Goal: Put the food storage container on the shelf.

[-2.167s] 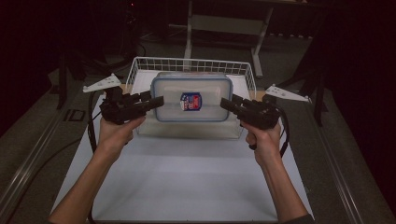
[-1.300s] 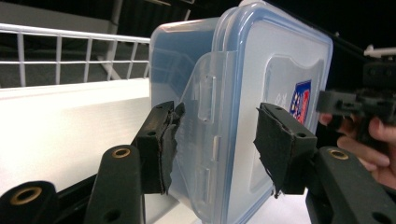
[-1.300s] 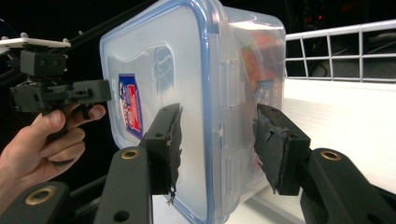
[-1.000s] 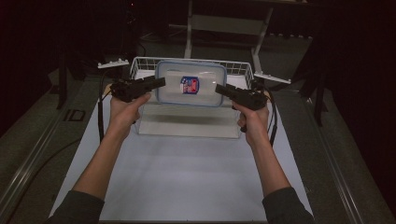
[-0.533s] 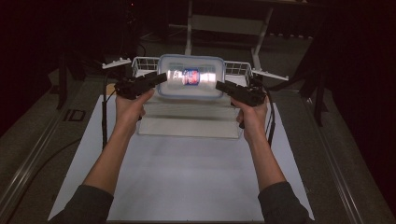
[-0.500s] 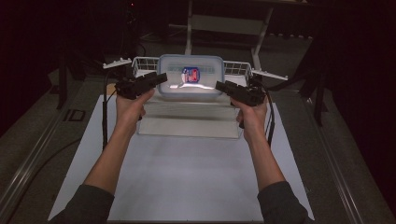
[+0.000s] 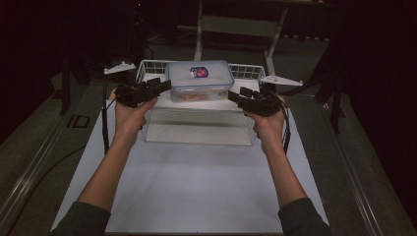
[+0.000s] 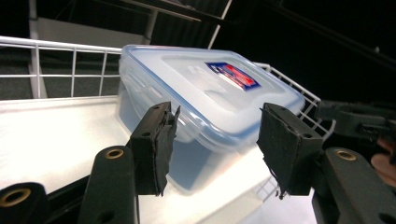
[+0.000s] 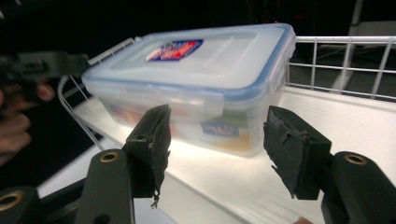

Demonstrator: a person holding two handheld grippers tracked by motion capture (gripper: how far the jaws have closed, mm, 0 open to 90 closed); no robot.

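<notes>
Lidded plastic box [image 7: 199,78] resting inside the white wire basket [image 7: 142,66], against the middle of its near side, lid shut, one red and blue sticker [image 7: 199,73] on top. Free floor inside the basket left and right of the box; low wire rim closing the far side and both ends, so open way only upward or back over the basket's near edge. Just in front of the basket, one translucent tub [image 7: 196,132], touching or nearly touching it; cannot tell which. In front of that again, a wide bare stretch of white mat [image 7: 196,196], with much room for moving.

Left gripper [image 7: 164,86] at the basket's near left corner, level, tips just beside the box's left end. Jaws about half apart, just drawn in a little, pressing on nothing; in the left gripper view [image 8: 215,144] the box's corner seen past the gap between the pads. Right gripper [image 7: 233,95] at the basket's near right corner, tips near the box's right end. Jaws just opened, a moderate gap now, nothing squeezed; in the right gripper view [image 9: 215,144] the box standing free behind the pads.

Count: one box, one basket, one tub, one sticker on the lid, two grippers.
</notes>
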